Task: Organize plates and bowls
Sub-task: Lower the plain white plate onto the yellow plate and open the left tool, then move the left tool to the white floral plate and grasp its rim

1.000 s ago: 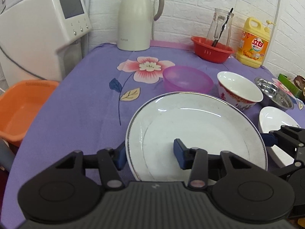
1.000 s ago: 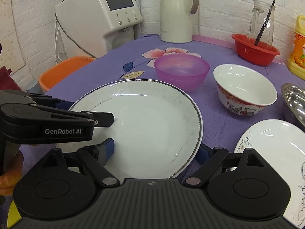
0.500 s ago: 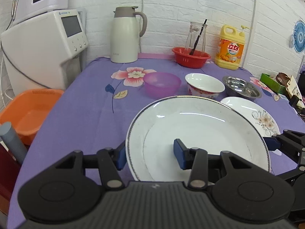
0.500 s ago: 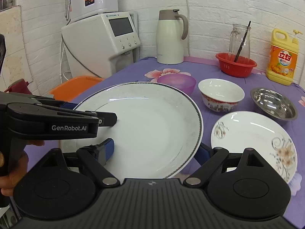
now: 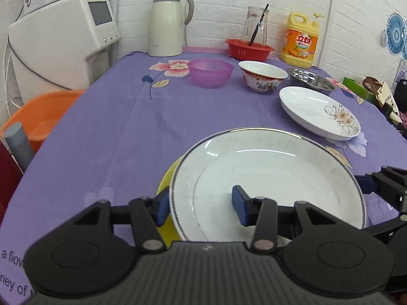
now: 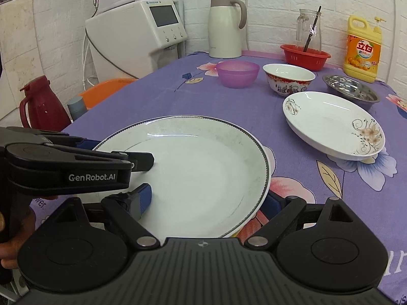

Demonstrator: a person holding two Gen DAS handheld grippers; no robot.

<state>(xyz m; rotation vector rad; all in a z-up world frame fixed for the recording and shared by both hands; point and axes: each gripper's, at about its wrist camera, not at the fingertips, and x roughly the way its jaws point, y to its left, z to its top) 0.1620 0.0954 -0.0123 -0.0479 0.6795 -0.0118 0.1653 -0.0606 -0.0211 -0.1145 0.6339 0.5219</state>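
Observation:
A large white plate with a dark rim is held by both grippers over the near part of the purple table. My left gripper is shut on its left rim; it also shows in the right wrist view. My right gripper is shut on its near-right rim. A yellow plate lies under it. A flowered white plate, a steel bowl, a red-patterned bowl and a purple bowl sit farther back.
At the back stand a cream thermos jug, a red basket with a glass jar and a yellow detergent bottle. A water dispenser and an orange basin are left of the table. A red jug stands lower left.
Both grippers have carried the large plate back toward the near edge and lower. The bowls and the flowered plate now lie farther away, and a yellow plate shows under the held plate.

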